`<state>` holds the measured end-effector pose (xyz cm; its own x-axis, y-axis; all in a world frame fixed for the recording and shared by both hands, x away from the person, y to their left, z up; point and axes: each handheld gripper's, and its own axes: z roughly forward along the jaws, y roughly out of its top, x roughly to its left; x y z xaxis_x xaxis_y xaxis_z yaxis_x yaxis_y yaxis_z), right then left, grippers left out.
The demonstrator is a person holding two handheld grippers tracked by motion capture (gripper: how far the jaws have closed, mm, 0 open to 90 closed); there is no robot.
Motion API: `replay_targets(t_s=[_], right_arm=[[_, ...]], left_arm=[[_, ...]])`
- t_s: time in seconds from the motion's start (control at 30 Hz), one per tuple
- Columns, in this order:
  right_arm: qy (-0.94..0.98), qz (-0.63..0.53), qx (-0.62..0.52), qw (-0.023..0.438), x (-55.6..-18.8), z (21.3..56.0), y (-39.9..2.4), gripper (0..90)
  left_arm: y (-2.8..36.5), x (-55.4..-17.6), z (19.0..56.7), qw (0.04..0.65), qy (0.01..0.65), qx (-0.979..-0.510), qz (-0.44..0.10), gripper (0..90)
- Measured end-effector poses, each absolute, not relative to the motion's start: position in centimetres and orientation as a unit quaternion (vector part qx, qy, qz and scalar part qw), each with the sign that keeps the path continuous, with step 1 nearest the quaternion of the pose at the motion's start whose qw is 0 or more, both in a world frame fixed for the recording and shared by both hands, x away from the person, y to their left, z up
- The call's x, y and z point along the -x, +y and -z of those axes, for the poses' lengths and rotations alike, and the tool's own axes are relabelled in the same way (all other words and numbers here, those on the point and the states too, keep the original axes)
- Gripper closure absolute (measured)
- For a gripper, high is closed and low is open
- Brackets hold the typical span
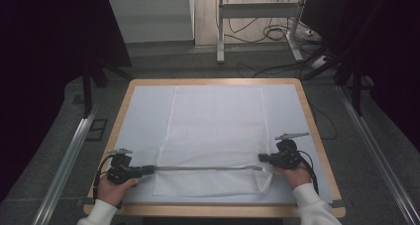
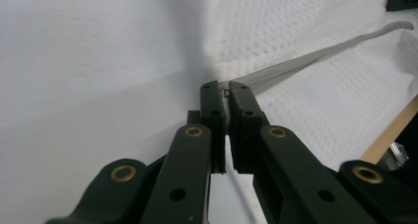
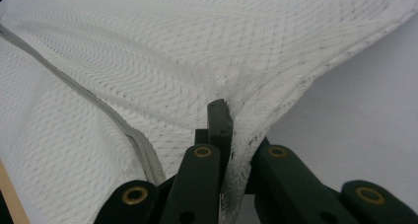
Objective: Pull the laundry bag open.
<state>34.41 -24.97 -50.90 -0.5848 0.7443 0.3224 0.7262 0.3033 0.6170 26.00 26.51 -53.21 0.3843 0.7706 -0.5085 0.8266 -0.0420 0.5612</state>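
At lower right, the mesh bag (image 1: pixel 215 136) is pinched by the right gripper (image 1: pixel 261 157) as an anchor, so the zipper pull (image 2: pixel 225 92), clamped by the left gripper (image 1: pixel 152 169) at lower left, can be drawn along.

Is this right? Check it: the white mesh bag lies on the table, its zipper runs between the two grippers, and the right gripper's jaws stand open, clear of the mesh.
One thing is wrong: the right gripper is shut on the mesh bag, as the right gripper view shows. The bag does lie on the table, with the zipper between the grippers.
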Motion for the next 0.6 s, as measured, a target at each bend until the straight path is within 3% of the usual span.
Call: replay_targets(t_s=[0.6], right_arm=[[0.812, -0.370, -0.451, 0.016, -34.36, 51.04, -24.67, 87.9]], left_arm=[[25.82, -25.85, 53.44, 0.396, 0.545, -0.738, 0.011, 86.6]])
